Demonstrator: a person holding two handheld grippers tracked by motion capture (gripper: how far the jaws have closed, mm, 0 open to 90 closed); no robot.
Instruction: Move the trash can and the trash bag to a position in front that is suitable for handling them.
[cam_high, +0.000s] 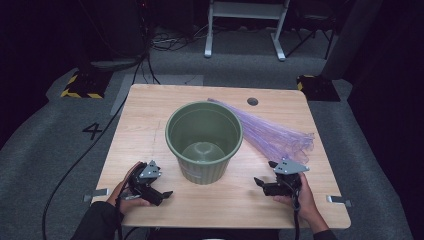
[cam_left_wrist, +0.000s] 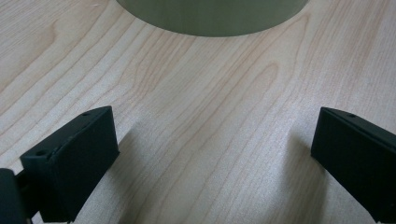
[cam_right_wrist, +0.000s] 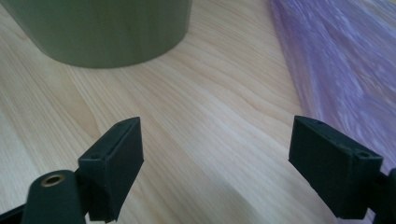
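As both stand spread, two tools, left tool (cam_high: 161, 193), right tool (cam_high: 263, 182), one bin (cam_high: 204, 141), one purple bag (cam_high: 276, 134).

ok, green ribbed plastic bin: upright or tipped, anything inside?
Upright and empty: the green ribbed plastic bin stands mouth-up on the wooden table, bare bottom visible.

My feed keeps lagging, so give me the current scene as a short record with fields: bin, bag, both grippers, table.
bin: green bin, upright at the middle of the table, open top, nothing visible inside
bag: purple plastic bag, lying flat behind and to the right of the bin
left gripper: left gripper, fingers wide apart, holding nothing, low over the wood in front of the bin's left side
right gripper: right gripper, fingers wide apart, holding nothing, between bin and bag, near the bag's front edge
table: wooden table, small round hole near its far edge
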